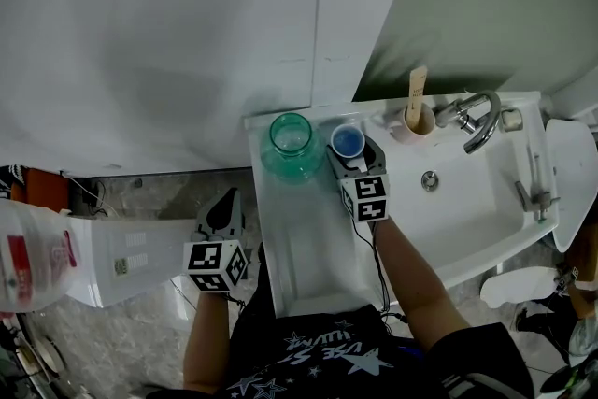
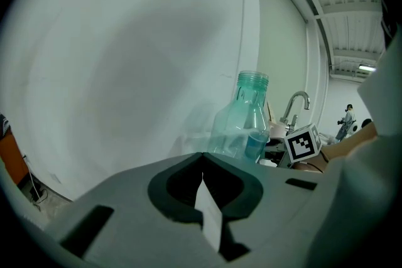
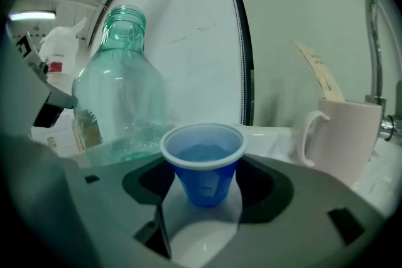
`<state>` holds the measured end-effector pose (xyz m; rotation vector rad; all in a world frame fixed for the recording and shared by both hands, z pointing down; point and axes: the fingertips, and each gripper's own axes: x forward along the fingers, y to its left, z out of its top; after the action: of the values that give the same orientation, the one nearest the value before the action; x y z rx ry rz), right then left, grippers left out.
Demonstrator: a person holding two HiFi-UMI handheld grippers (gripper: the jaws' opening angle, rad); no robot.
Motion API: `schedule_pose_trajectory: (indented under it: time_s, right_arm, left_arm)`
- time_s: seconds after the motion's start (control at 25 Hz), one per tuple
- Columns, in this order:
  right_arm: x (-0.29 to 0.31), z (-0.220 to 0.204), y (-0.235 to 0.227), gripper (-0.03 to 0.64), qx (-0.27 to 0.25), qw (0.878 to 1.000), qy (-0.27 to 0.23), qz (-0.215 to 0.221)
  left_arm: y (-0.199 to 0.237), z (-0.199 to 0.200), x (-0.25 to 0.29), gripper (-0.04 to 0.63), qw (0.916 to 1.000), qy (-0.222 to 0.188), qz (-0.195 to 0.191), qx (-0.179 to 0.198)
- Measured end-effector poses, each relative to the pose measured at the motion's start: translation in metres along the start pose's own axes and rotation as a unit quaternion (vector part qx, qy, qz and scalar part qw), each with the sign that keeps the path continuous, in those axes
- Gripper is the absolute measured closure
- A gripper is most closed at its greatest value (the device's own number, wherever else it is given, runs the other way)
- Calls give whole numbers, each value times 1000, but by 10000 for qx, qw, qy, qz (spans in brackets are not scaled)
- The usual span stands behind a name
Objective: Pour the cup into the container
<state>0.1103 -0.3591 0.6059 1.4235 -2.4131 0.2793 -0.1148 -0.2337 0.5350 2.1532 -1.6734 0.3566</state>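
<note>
1. Holds the blue cup [image 3: 202, 180] in the right gripper [image 1: 350, 154], with the jaws spread to the cup's width and set against its two sides.
2. Has the cup upright with liquid inside, at the far end of the white ledge [image 1: 304, 248]; cannot tell whether its base touches the surface.
3. Places the cup just to the right of the teal bottle [image 1: 291, 146], which stands upright with its mouth open; near each other, with no contact to be made out.
4. Carries the left gripper [image 2: 201, 157] lower, off the ledge's left edge, with the jaws pressed together and nothing between them.
5. Aims that gripper toward the bottle, well apart from it.
6. Shows a white mug [image 1: 418, 121] with a wooden stick [image 1: 417, 87] in it to the cup's right, beside the faucet [image 1: 475, 121] at the back of the sink [image 1: 472, 201].
7. Shows a white plastic jug [image 1: 30, 262] with a red label at the far left, well apart from the ledge.
</note>
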Motion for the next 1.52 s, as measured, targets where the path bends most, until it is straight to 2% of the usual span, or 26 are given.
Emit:
schedule_pose_trajectory:
  time_s: [0.76,1.0,1.52]
  right_arm:
    - [-7,3,-10,347,90,10000,29,13]
    - [-15,17,-13,347,-27,9999,-99,15]
    - [-44,59,0,352,-264,9989,-238,300]
  left_arm:
    - [-3,-2,0,584,10000,78,-1,44]
    - [-5,3,2,584,10000,17,-11,71]
    - [-14,31,-4,584,9992,-280,-127,256]
